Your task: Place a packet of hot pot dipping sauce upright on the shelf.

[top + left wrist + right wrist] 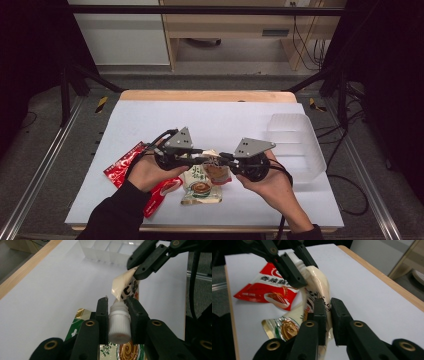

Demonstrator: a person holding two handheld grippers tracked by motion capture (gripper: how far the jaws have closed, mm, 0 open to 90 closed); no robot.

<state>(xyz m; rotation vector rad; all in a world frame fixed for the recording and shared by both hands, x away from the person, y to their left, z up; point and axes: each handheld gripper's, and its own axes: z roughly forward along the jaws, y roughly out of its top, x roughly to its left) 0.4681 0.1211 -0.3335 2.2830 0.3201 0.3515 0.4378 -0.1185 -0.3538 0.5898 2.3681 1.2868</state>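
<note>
— White sheeting covers the wooden table (210,96); how do the hands sit?

— Both forearms come in low and meet mid-table. The left gripper (117,305) has its jaws closed on the ribbed white plastic cap (119,323) of a cream spouted pouch (318,281). The right gripper (328,305) pinches the pouch's flat body, jaws nearly together.

— What lies around it?

— Beneath it lies a green and gold foil sachet (200,189), and a glossy red snack packet (122,165) sits under the left hand. A clear plastic divided tray (296,145) sits near the right edge; the far half is bare.
</note>
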